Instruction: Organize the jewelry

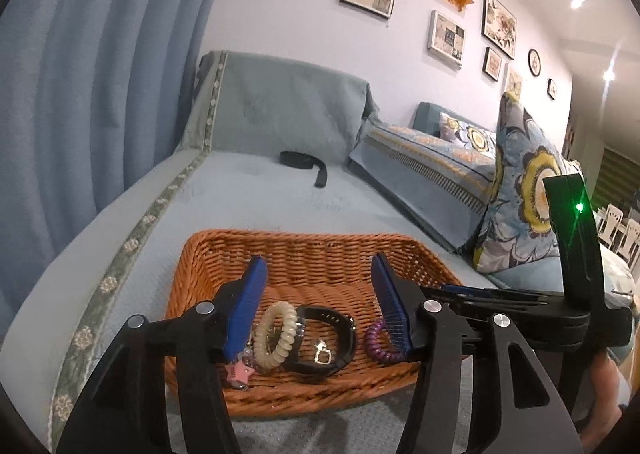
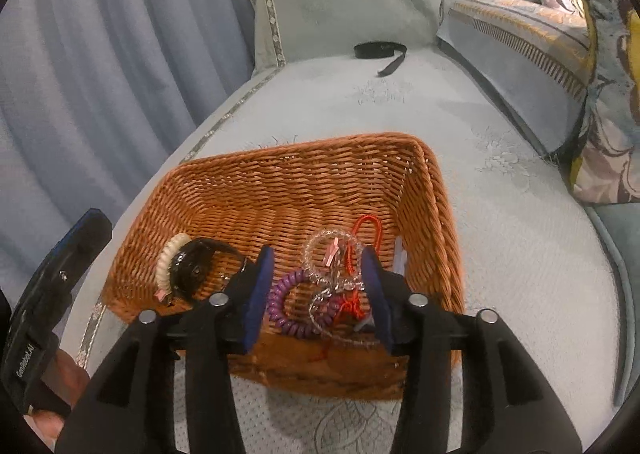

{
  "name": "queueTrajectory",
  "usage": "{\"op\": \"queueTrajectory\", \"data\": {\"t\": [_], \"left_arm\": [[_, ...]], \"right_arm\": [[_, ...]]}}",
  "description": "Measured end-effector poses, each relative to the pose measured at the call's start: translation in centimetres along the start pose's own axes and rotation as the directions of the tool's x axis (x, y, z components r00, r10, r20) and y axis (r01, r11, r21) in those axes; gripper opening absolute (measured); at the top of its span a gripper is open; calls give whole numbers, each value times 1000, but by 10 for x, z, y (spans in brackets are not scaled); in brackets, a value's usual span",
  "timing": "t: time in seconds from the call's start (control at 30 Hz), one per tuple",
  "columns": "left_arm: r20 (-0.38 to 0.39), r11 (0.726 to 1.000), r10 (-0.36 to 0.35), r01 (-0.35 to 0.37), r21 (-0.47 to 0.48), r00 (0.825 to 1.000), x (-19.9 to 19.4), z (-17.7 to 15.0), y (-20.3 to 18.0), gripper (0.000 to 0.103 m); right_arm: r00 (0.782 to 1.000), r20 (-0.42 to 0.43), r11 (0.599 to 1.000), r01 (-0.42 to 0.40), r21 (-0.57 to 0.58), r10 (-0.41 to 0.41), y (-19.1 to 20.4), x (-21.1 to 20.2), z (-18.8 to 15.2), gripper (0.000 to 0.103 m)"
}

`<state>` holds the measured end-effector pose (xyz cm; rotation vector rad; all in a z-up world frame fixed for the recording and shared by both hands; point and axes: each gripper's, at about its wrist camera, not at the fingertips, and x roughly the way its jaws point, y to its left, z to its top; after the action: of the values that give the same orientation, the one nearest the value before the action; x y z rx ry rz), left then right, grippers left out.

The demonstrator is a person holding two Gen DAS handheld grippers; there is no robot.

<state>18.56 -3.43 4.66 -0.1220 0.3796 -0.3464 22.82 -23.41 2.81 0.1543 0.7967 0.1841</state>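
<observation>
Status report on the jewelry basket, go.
Left claw open, empty, over wicker basket. Right claw open, empty, above purple coil band and clear bracelet. Black strap out on the sofa. Nothing blocking.

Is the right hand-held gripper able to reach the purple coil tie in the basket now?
Probably yes. The right hand-held gripper is open above the purple coil tie, but a clear bracelet overlaps it.

Wicker basket (image 2: pixel 224 189) on the sofa, cream coil bracelet (image 1: pixel 276 336) against black watch (image 1: pixel 340 338), purple coil (image 2: pixel 286 304), clear bead bracelet (image 2: pixel 320 250), red cord (image 2: pixel 370 228) tangled together
</observation>
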Motion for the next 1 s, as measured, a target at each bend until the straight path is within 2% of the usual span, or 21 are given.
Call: {"op": "queueTrajectory", "data": {"t": [0.13, 0.27, 0.33, 0.4, 0.47, 0.6, 0.67, 0.73, 0.8, 0.87, 1.0], "left_arm": [[27, 1000, -10, 10, 2, 1000, -17, 1, -6, 54], [48, 1000, -12, 12, 6, 999, -40, -5, -12, 57], [56, 1000, -7, 7, 10, 998, -51, -9, -13, 57], [61, 1000, 15, -15, 6, 998, -65, -15, -13, 61], [62, 999, 49, -49, -12, 997, -76, -21, -10, 65], [52, 993, 113, -113, -16, 992, -95, -38, -7, 67], [52, 987, 163, -163, -9, 985, -101, -47, -6, 73], [53, 975, 221, -219, -27, 974, -103, -55, -4, 80], [69, 966, 256, -254, -43, 964, -104, -64, -4, 80], [76, 961, 276, -275, -29, 958, -103, -69, -6, 81], [100, 949, 309, -314, 31, 946, -102, -75, -18, 83]], "right_arm": [[999, 48, 1000, 4, -20, -3, 6, -22, -9, 47], [994, 103, 998, 28, -51, -22, 16, -45, -25, 59], [990, 137, 997, 47, -69, -37, 21, -57, -36, 62], [983, 171, 994, 77, -79, -62, 24, -68, -48, 70], [967, 227, 988, 139, -71, -119, 26, -79, -66, 79], [953, 272, 987, 152, -56, -131, 27, -94, -93, 80], [940, 309, 984, 169, -53, -145, 27, -102, -104, 80], [917, 363, 979, 198, -57, -164, 27, -109, -117, 81], [905, 386, 974, 219, -62, -179, 24, -109, -126, 84], [912, 372, 975, 212, -66, -173, 23, -105, -128, 84], [908, 386, 974, 211, -81, -165, 27, -104, -129, 84]]}}
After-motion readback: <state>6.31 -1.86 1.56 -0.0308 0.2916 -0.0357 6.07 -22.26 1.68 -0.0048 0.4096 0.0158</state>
